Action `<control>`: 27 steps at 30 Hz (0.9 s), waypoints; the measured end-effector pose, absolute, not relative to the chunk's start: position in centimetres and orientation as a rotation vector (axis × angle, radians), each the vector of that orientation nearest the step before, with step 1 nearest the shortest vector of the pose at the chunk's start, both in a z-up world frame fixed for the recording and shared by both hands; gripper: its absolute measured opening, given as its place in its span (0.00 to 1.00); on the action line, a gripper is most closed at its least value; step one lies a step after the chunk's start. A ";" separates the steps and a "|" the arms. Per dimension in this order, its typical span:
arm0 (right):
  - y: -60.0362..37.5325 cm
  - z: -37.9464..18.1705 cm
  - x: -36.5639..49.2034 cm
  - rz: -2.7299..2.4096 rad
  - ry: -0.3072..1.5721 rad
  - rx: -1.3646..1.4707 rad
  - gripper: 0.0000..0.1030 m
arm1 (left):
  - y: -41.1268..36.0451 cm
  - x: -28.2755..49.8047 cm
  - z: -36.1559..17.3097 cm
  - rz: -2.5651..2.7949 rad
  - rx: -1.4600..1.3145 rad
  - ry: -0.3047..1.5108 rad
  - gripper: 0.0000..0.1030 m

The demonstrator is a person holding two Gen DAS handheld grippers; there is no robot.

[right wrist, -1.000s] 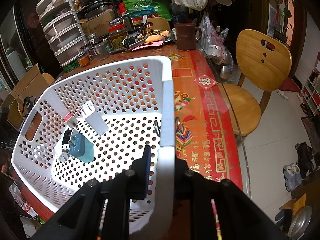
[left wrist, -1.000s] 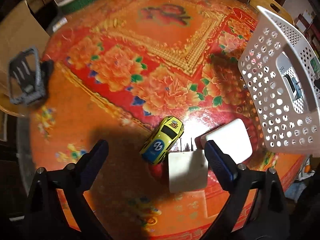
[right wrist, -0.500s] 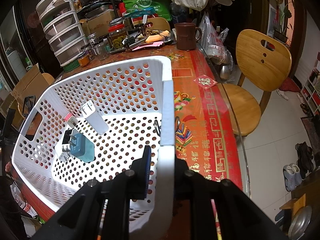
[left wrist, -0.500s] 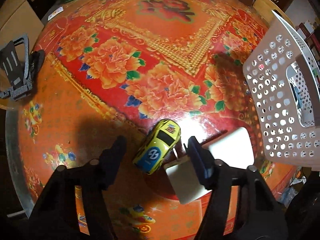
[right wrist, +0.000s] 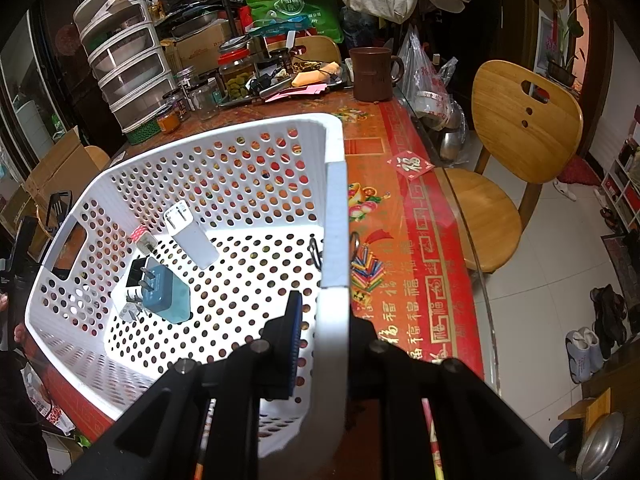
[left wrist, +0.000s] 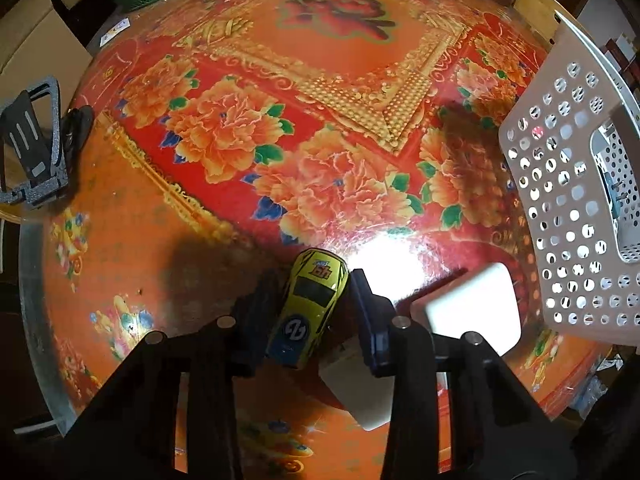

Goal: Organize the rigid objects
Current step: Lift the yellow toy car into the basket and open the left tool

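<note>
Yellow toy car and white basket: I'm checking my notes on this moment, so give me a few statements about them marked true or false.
1. The left gripper has its fingers on either side of the yellow toy car. True.
2. The toy car lies inside the white basket. False: it is on the floral table, outside the basket.
3. The right gripper is closed on the basket's rim. True.
4. The basket is empty. False: it holds a teal charger and a white charger, among other small items.
5. The white blocks beside the car are held by the left gripper. False: they lie on the table next to its right finger.
</note>
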State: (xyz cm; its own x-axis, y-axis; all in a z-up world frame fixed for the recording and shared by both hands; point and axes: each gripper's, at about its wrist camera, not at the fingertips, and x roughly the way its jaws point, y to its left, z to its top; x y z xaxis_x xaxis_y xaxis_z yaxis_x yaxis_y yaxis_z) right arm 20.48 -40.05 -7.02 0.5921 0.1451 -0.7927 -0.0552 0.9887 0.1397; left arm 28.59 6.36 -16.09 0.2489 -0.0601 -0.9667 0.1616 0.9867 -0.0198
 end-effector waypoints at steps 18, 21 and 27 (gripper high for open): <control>-40.0 -7.0 20.4 0.116 0.932 0.102 0.14 | 6.9 27.5 -9.7 -0.150 0.072 1.140 0.27; -40.0 -7.0 20.4 0.115 0.933 0.101 0.14 | 6.7 27.3 -8.2 -0.154 0.070 1.111 0.27; -39.9 -7.0 20.5 0.117 0.931 0.102 0.14 | 5.1 26.8 -4.6 -0.183 0.081 1.054 0.27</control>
State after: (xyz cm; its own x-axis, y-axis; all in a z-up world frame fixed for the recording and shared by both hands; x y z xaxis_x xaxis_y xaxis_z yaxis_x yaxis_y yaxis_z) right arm 20.46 -39.93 -7.00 0.5913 0.1441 -0.7935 -0.0560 0.9889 0.1379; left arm 26.76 5.06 -4.57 0.4802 -0.1114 -0.8701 0.1889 0.9818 -0.0215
